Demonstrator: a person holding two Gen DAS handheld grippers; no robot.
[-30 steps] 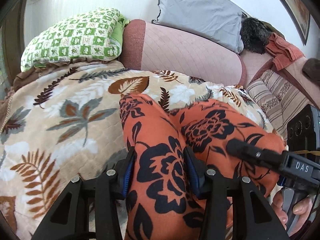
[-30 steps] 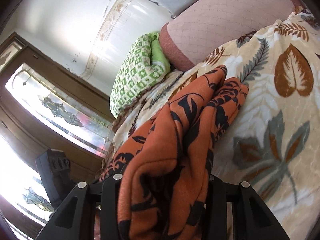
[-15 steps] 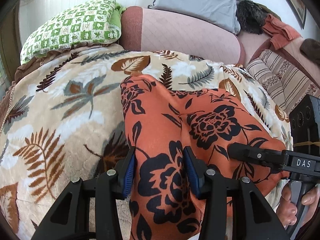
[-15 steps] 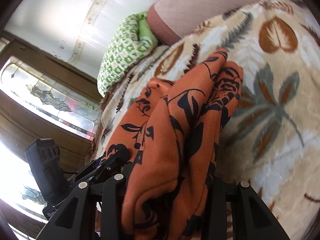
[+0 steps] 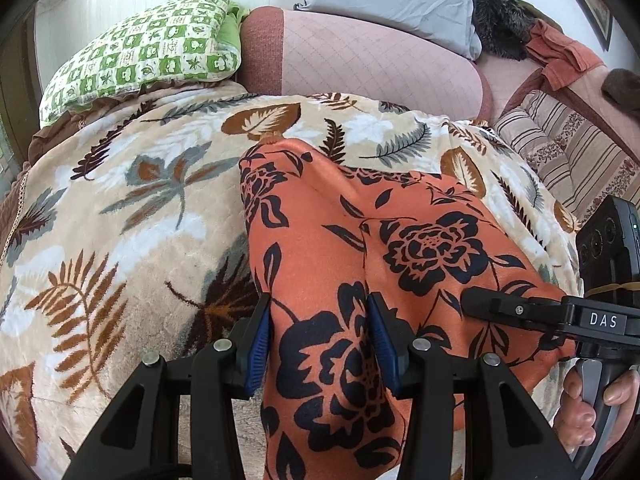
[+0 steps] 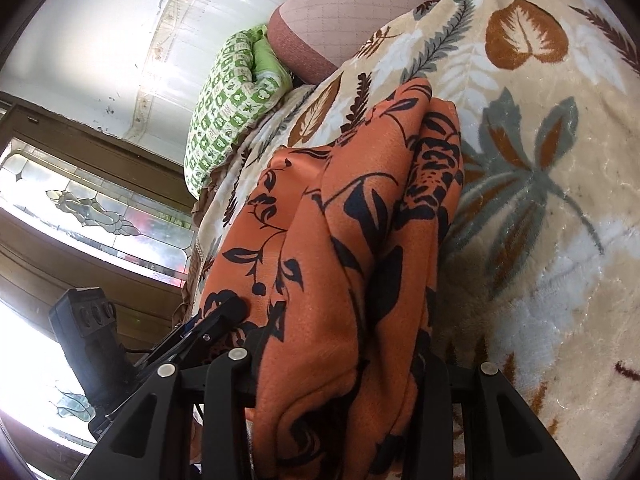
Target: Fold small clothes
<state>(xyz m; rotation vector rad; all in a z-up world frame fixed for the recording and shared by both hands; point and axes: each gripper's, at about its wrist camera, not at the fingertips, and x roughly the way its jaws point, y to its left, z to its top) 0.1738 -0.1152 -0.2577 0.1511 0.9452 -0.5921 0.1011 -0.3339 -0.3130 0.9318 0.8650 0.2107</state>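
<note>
— How is the left gripper (image 5: 318,338) held?
— It is pitched steeply downward, its blue-padded jaws pressed from both sides onto a bunched ridge of the orange floral garment (image 5: 360,264). In the right wrist view, one of its black fingers (image 6: 224,312) is seen at about 8 o'clock, laid against the cloth.

— And the right gripper (image 6: 340,364)?
— It is angled down less steeply and rolled sideways; thick folds of the same garment are clamped between its jaws. In the left wrist view it is seen at 4 o'clock, its handle wrapped by a hand (image 5: 592,404).
</note>
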